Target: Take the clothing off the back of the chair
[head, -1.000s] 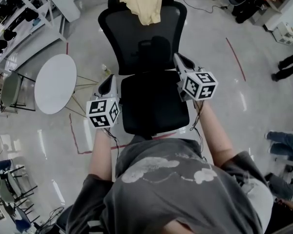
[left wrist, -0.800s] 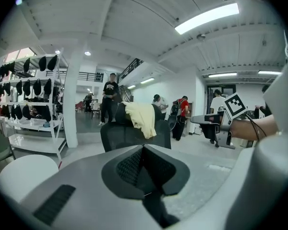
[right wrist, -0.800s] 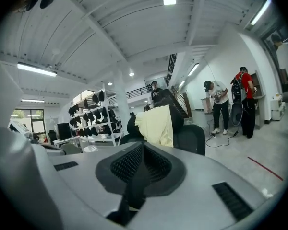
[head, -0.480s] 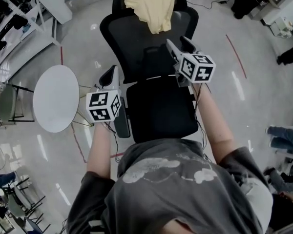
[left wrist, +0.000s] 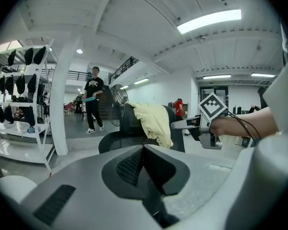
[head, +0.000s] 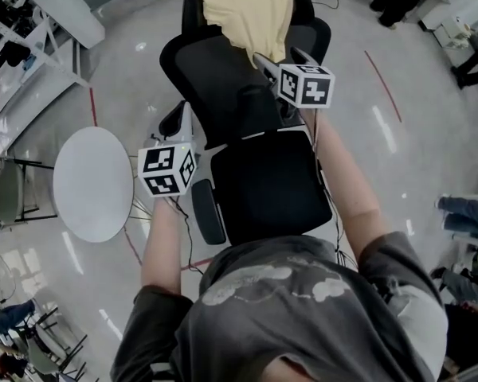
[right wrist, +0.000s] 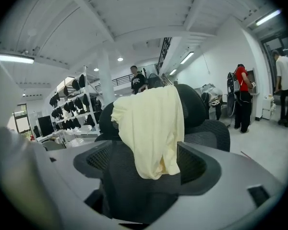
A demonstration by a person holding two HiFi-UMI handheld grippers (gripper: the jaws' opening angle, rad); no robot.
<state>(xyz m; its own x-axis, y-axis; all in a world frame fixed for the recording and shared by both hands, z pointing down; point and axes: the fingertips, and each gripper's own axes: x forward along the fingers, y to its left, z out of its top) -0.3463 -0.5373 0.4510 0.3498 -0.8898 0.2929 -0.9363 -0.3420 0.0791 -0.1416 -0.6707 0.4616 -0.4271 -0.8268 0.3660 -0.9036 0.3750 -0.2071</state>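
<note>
One yellow garment (head: 251, 10) just beyond right tool's (head: 276, 56) opening jaws

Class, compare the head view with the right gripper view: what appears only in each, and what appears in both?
Only the head view: the round white table, the chair's seat and the person's grey shirt. Only the right gripper view: the white ceiling. Both: the pale yellow garment draped over the black chair's back, not yet taken off.

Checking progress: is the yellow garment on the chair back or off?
On: the yellow garment hangs draped over the top of the chair back.
</note>
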